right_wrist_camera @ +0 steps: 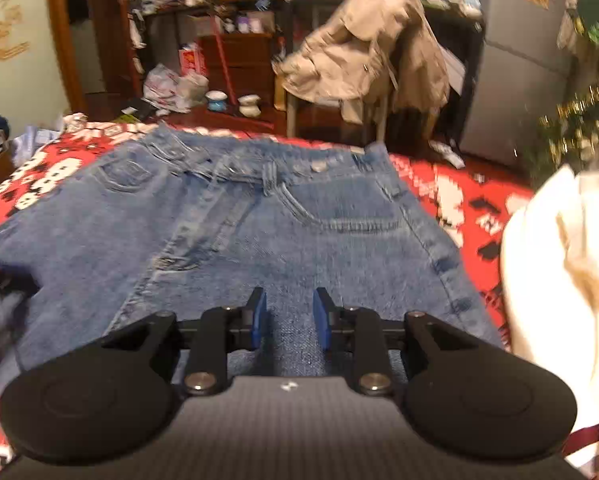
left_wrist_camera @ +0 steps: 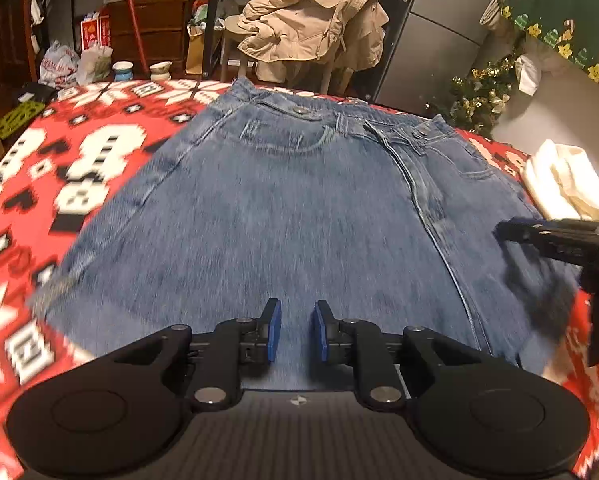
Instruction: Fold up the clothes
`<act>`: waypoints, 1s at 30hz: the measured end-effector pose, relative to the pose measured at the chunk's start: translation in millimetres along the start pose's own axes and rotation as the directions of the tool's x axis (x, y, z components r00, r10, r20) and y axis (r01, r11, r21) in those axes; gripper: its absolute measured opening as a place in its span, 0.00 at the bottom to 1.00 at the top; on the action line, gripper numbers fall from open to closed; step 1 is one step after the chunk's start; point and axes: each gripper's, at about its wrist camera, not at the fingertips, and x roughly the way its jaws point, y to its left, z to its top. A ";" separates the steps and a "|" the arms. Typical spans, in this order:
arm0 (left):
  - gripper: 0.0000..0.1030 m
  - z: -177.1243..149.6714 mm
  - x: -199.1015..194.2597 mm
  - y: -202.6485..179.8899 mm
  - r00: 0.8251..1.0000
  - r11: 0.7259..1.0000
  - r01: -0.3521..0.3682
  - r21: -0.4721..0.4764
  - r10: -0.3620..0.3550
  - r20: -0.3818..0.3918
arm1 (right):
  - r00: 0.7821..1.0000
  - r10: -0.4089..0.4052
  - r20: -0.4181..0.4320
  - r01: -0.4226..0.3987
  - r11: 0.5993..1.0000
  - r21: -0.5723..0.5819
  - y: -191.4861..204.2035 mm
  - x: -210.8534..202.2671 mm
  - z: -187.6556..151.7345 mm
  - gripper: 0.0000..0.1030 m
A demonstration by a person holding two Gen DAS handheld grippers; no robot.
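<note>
Blue jeans (left_wrist_camera: 283, 216) lie flat on a red and white patterned cover (left_wrist_camera: 59, 168), waistband at the far edge. My left gripper (left_wrist_camera: 297, 330) hovers over the near part of the denim, open, with nothing between its blue pads (left_wrist_camera: 274, 332). The right gripper (left_wrist_camera: 555, 240) shows at the right edge of the left wrist view, over the jeans' right side. In the right wrist view the jeans (right_wrist_camera: 259, 232) fill the middle, and my right gripper (right_wrist_camera: 289, 318) is open above the near denim, nothing held.
A folded cream garment (left_wrist_camera: 567, 184) lies on the cover at the right; it looms large in the right wrist view (right_wrist_camera: 571, 288). Behind the bed stand a chair with a beige coat (left_wrist_camera: 311, 20), a grey fridge (left_wrist_camera: 439, 32), a small decorated tree (left_wrist_camera: 483, 96) and cluttered shelves.
</note>
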 end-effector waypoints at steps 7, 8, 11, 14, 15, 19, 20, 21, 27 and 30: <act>0.18 -15.3 -18.9 8.8 1.000 1.000 0.010 -0.027 -0.010 0.002 | 1.000 0.010 -0.023 -0.011 0.999 -0.041 5.5 -21.7 -45.0 0.31; 0.19 -17.5 -22.5 11.5 1.000 0.999 0.011 -0.039 -0.011 0.003 | 1.000 0.017 -0.022 -0.018 0.999 -0.050 6.2 -29.0 -52.2 0.31; 0.31 -21.8 -40.2 24.4 0.999 0.996 0.004 -0.089 0.000 0.043 | 0.999 0.039 -0.010 -0.039 0.999 -0.028 2.9 -52.8 -68.5 0.31; 0.33 -24.0 -57.8 46.7 0.995 0.989 -0.045 -0.139 0.058 0.086 | 0.998 0.059 0.006 -0.059 0.998 0.027 -7.3 -72.0 -79.2 0.34; 0.33 -23.0 -60.8 56.7 0.992 0.984 -0.069 -0.162 0.085 0.093 | 0.998 0.058 0.006 -0.058 0.998 0.032 -8.6 -73.9 -80.8 0.35; 0.33 -16.3 -68.3 92.6 0.972 0.958 -0.179 -0.224 0.207 0.112 | 0.999 0.054 0.005 -0.054 0.997 0.054 -13.4 -80.8 -87.1 0.36; 0.32 -13.5 -68.1 98.8 0.962 0.951 -0.217 -0.222 0.247 0.115 | 0.999 0.053 0.004 -0.053 0.997 0.059 -14.5 -82.5 -88.7 0.36; 0.32 -11.2 -67.7 103.6 0.960 0.949 -0.223 -0.222 0.254 0.120 | 0.999 0.051 0.004 -0.052 0.997 0.064 -15.7 -84.3 -90.3 0.37; 0.32 -4.7 -48.2 121.5 0.956 0.946 -0.261 -0.192 0.281 0.085 | 0.999 0.052 0.002 -0.052 0.994 0.094 -17.3 -90.6 -96.6 0.38; 0.35 -5.0 -40.1 126.5 0.964 0.954 -0.241 -0.180 0.257 0.070 | 0.999 0.054 0.005 -0.054 0.994 0.090 -15.6 -91.8 -94.2 0.39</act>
